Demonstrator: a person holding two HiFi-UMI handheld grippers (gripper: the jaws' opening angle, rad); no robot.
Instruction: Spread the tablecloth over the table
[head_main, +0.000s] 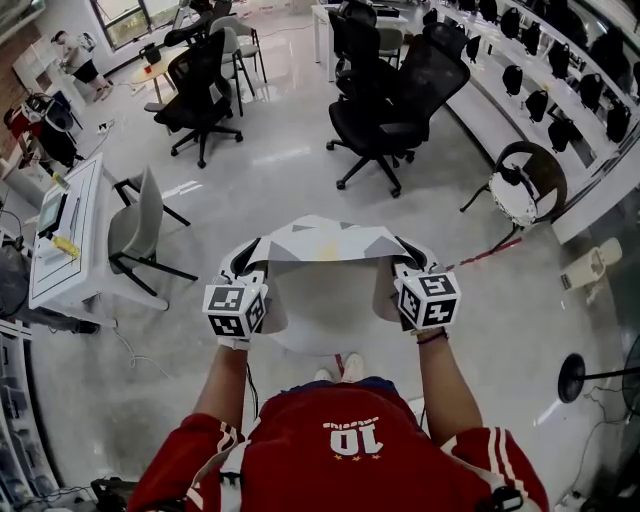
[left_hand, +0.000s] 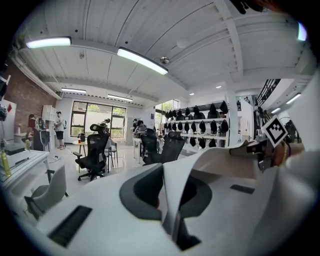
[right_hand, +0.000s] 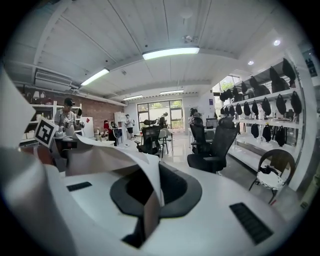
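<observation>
The white tablecloth (head_main: 325, 245) hangs stretched in the air between my two grippers, in front of my chest and above the floor. My left gripper (head_main: 246, 258) is shut on its left edge; in the left gripper view a fold of tablecloth (left_hand: 215, 165) runs down into the closed left gripper (left_hand: 170, 207). My right gripper (head_main: 407, 258) is shut on the right edge, and in the right gripper view the tablecloth (right_hand: 112, 155) drapes into the closed right gripper (right_hand: 149, 202). No table lies under the cloth.
A white desk (head_main: 62, 262) and a grey chair (head_main: 140, 225) stand at the left. Black office chairs (head_main: 390, 110) fill the floor ahead. A round stool (head_main: 520, 185) and a long shelf (head_main: 560, 90) of black headgear line the right. A fan base (head_main: 572, 378) sits at the lower right.
</observation>
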